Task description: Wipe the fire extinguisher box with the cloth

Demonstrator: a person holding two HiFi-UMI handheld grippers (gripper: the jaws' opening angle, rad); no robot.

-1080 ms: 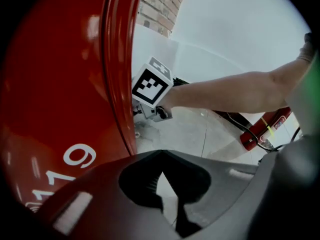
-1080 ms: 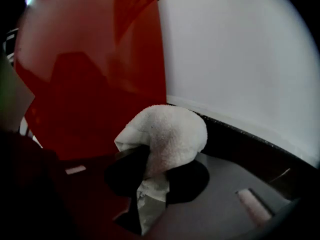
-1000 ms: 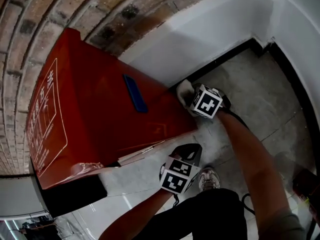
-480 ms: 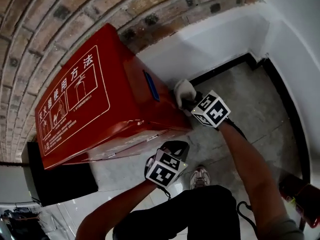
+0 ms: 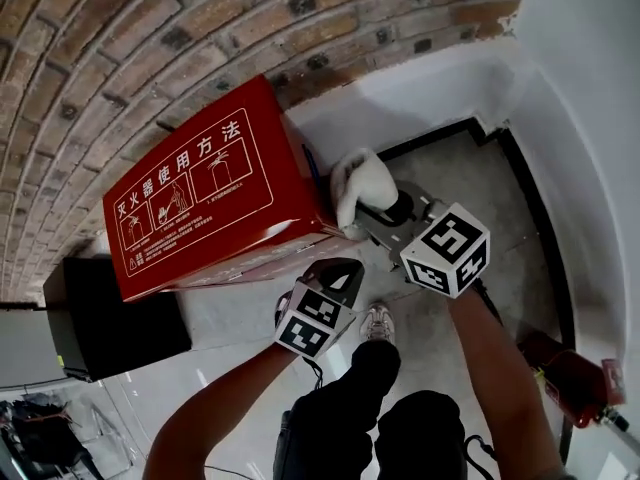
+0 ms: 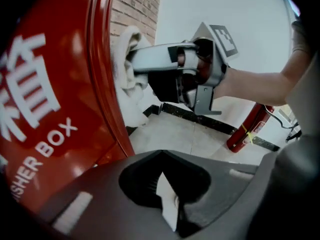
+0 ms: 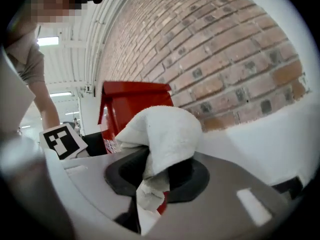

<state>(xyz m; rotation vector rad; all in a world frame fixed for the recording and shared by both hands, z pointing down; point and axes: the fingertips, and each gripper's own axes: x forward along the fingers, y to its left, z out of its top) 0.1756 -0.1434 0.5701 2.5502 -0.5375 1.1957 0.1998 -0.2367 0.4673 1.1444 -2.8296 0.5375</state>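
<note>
Head view: the right claw (image 5: 375, 218), clamped on the white cloth (image 5: 360, 180), has climbed the side of the red fire extinguisher box (image 5: 200, 203), from near the floor (image 5: 450, 178) to its top edge. The left claw (image 5: 337, 271), pinched together and empty, rose too. The bunched cloth touches the box.

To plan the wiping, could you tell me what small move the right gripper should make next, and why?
Probably drag the white terry cloth down the side of the red metal fire extinguisher box: the right gripper presses it against that side's upper edge.
</note>
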